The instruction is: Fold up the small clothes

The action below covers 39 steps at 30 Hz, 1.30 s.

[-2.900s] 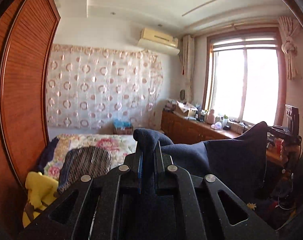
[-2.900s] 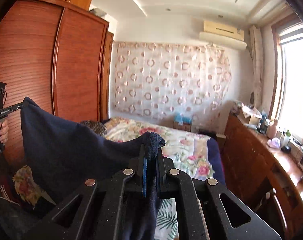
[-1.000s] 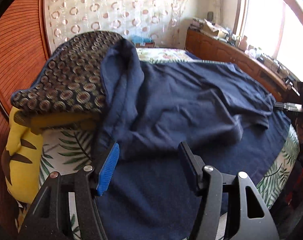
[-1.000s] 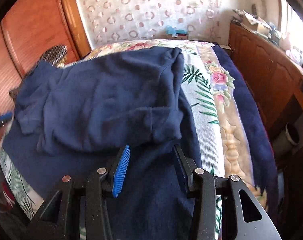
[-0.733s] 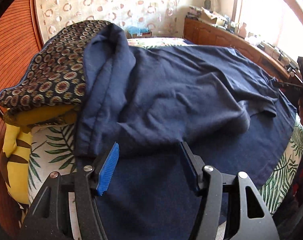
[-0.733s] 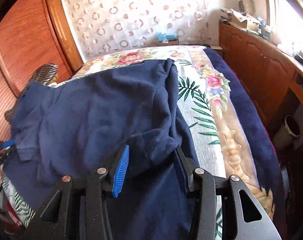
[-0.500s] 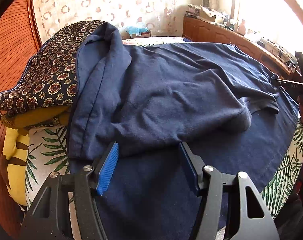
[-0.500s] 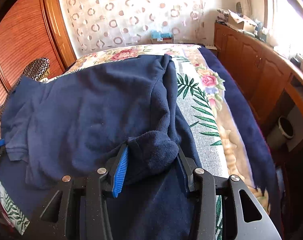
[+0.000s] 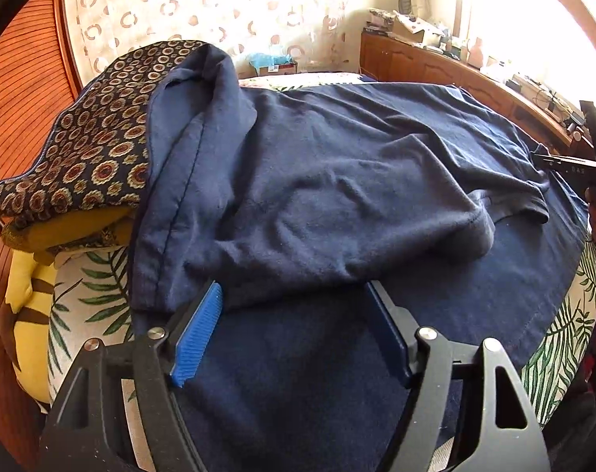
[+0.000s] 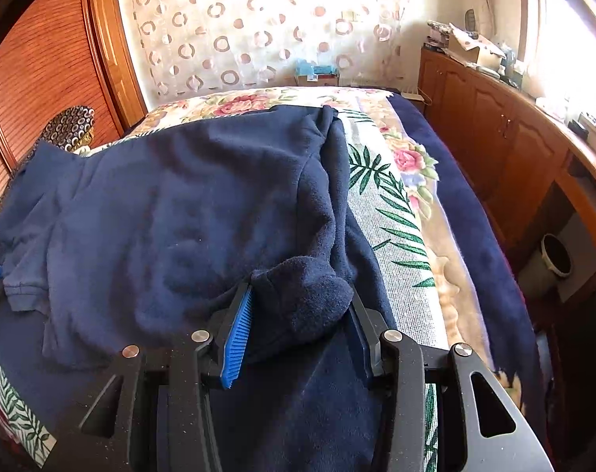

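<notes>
- The navy garment (image 9: 337, 181) lies spread across the bed (image 10: 400, 204), on top of a dark blue blanket (image 9: 337, 354). Its far left edge rides up against a patterned cushion (image 9: 85, 145), with a yellow cushion (image 9: 22, 314) beneath.
- My left gripper (image 9: 294, 334) stands at the near hem. Its jaws have just been opening and are now spread wide. Only the hem edge reaches the gap; neither pad presses on cloth.
- My right gripper (image 10: 298, 326) stands at the right side of the garment. A bunched lump of fleece, probably a cuff or corner, sits between its fingers. The blue pad (image 10: 238, 334) touches the lump on one side; the far finger is partly hidden behind it. I judge the grip loose, not a clamp.
- Handling, as I judge it: the fabric is soft, thick and limp. It will sag and crease, and holds no shape unsupported. It is light, not fragile and not slippery on the pads. It may drag on the blanket beneath.
- Where to take hold: at the hem or a seamed edge, where the cloth is doubled. Take one corner in each gripper, well apart. Pinch only the top layer, clear of the blanket.
</notes>
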Motion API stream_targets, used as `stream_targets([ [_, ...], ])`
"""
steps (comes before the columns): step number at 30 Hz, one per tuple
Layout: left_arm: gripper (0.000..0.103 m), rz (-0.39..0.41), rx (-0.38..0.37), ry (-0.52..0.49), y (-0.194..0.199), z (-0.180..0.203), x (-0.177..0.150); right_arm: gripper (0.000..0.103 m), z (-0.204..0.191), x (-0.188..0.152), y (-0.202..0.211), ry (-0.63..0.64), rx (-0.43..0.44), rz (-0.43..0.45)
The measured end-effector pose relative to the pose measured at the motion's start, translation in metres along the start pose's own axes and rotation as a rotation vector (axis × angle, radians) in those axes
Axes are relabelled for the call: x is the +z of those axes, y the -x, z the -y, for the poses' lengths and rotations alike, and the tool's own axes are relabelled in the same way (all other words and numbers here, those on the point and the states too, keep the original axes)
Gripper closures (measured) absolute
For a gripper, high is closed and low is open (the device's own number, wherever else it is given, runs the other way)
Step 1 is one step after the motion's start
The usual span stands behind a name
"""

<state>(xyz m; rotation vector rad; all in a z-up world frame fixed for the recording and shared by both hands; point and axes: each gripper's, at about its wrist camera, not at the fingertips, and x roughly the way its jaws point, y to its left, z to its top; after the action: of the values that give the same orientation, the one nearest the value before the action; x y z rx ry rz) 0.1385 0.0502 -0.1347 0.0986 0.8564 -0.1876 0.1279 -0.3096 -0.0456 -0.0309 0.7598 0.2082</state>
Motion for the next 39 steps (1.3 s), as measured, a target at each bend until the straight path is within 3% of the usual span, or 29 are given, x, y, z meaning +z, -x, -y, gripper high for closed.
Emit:
stream_targets([
  [5,0.03,0.074,-0.017,0.078,0.023,-0.012,-0.004,0.057,-0.001,0.0,0.001,0.018,-0.018,-0.003],
  [7,0.041,0.114,0.019,0.122,0.035,-0.021,-0.003,0.057,0.0,-0.001,0.001,0.014,-0.014,-0.002],
  [10,0.045,0.152,0.043,0.164,0.049,-0.034,-0.003,0.057,0.001,-0.001,0.001,0.013,-0.009,-0.001],
  [14,0.054,0.148,0.059,0.191,0.051,-0.045,-0.006,0.057,0.002,-0.001,0.002,0.013,-0.007,0.0],
  [19,0.075,0.11,0.064,0.186,0.037,-0.048,-0.008,0.057,0.002,-0.002,0.001,0.014,-0.008,0.0],
  [26,0.076,0.07,0.135,0.176,0.027,-0.054,-0.011,0.057,0.002,-0.002,0.002,0.016,-0.009,0.0],
  [32,0.076,0.006,0.081,0.21,0.016,-0.059,-0.015,0.057,0.003,-0.002,0.002,0.019,-0.012,0.0],
  [39,0.075,-0.008,0.066,0.258,0.008,-0.067,-0.003,0.057,0.003,-0.003,0.002,0.02,-0.013,0.0],
])
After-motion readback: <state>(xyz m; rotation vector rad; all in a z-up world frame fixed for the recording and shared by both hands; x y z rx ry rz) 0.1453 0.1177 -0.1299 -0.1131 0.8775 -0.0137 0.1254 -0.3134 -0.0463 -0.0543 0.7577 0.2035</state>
